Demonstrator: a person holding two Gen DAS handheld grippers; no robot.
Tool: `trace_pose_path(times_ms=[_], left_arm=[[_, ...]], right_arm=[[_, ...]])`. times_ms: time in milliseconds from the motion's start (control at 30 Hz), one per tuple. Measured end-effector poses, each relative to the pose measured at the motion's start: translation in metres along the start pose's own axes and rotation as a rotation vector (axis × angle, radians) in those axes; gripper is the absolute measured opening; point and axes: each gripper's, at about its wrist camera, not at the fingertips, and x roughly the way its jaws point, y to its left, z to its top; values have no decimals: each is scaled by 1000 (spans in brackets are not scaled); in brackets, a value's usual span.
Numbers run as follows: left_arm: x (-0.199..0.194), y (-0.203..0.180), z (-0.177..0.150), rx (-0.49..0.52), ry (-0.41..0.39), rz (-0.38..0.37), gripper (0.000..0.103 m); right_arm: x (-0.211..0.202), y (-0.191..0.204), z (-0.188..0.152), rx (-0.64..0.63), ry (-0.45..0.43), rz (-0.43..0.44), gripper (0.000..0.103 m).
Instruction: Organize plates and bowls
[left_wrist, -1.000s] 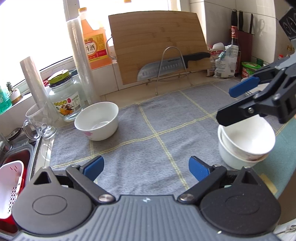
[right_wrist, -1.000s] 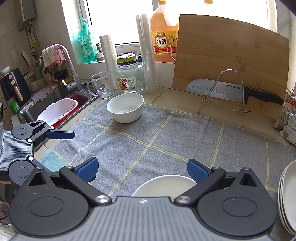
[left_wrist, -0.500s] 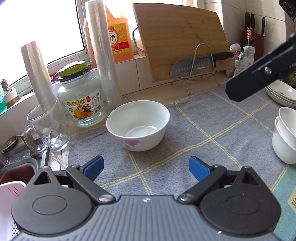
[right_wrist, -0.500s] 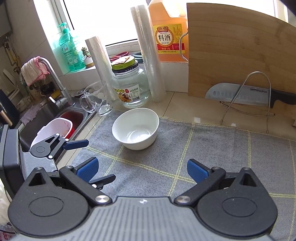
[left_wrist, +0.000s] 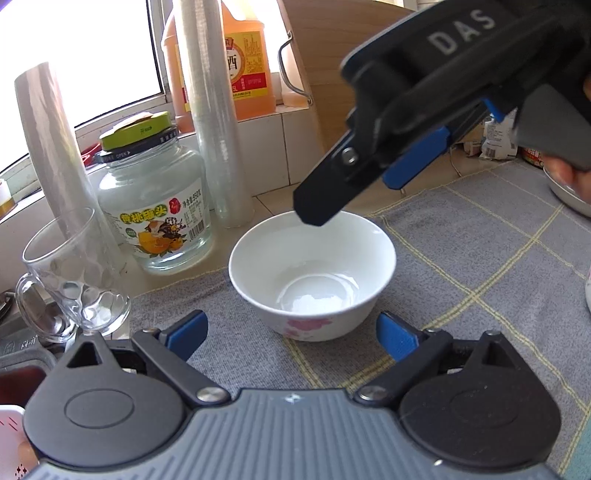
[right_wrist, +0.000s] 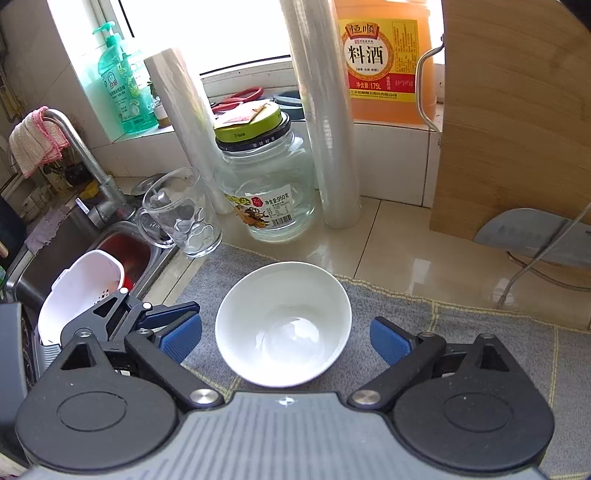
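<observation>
Worktop (right_wrist: 424, 258): your grey mat (right_wrist: 480, 332) covers its lower half; the bowl sits on the mat's upper left corner.
Bowl (right_wrist: 282, 325): white, upright, seemingly empty; it lies at lower centre of both views.
Jar (right_wrist: 264, 192): lidded, clear, looks almost empty, just above the bowl.
Glass mug (right_wrist: 181, 214): empty, left of the jar.
Right gripper (right_wrist: 286, 338): jaws closing, the bowl between them, pads apart from it. Centre on the rim and lower squarely.
Left gripper (left_wrist: 291, 332): wide open, holding nothing, just below the bowl. Keep it clear of your right one.
</observation>
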Motion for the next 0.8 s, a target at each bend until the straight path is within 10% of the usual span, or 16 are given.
trace_pose_path(times_ms=[800], left_arm=[[15,8,5,56,-39,-102,87]], right_arm=[[55,-12,16,-42,87,8,74]])
